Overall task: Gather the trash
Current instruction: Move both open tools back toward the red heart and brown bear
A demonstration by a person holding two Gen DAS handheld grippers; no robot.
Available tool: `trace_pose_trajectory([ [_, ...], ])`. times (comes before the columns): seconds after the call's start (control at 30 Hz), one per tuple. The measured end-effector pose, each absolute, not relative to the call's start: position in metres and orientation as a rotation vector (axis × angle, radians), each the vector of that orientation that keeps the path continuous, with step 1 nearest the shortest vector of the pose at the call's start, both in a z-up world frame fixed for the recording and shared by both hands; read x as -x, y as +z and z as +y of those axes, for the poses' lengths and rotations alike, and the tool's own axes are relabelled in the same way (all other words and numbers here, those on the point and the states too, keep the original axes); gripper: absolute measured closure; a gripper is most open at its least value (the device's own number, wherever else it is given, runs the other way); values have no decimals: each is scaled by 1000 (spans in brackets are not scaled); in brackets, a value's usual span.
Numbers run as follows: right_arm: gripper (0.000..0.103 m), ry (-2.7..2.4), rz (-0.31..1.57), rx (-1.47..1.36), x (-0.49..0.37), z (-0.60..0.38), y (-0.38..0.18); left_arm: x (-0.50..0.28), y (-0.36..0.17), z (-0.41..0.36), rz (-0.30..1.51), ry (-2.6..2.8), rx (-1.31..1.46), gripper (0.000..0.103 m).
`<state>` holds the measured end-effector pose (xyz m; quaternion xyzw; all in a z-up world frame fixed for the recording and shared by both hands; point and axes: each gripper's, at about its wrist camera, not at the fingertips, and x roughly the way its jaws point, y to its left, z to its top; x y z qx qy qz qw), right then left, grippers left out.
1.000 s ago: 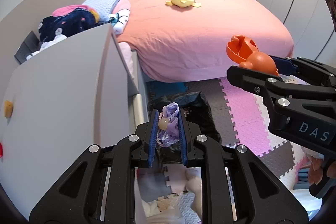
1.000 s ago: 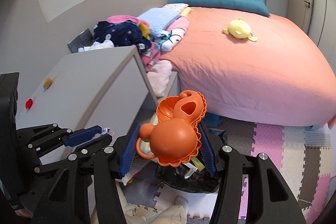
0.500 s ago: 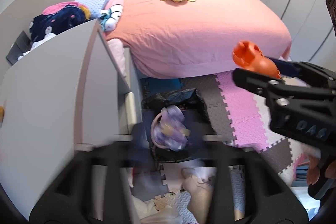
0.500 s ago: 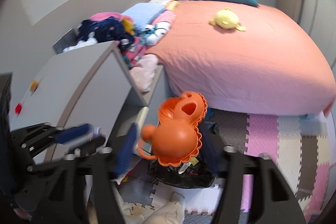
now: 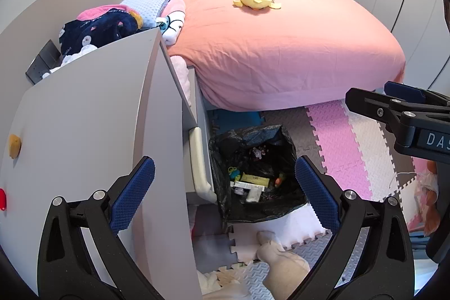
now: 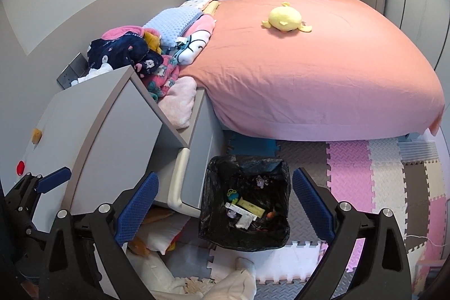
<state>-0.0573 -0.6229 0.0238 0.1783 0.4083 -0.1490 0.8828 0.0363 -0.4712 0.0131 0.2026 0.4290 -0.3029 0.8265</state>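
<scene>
While both hover over the black trash bag [image 6: 244, 204], left gripper [image 5: 225, 193] and right gripper [image 6: 225, 205] gape wide, nothing held. Bag sits on foam mats [image 6: 365, 182], touching nightstand [image 6: 191, 167] at left; trash inside, open floor right.

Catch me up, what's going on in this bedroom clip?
A person is collecting trash with two handheld grippers. Both the left gripper and the right gripper hang open and empty above the black trash bag on the floor by the bed. Small wrappers and bits lie inside the bag.
</scene>
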Motion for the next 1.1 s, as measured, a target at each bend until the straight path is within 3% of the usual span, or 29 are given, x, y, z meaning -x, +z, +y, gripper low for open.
trace_pose_trajectory([
  [0.67, 7, -200, 838, -283, 29, -559, 47, -55, 32, -412, 891, -572, -346, 6],
  [1.1, 7, -58, 818, -179, -6, -477, 64, -73, 47, -332, 871, -459, -265, 6],
])
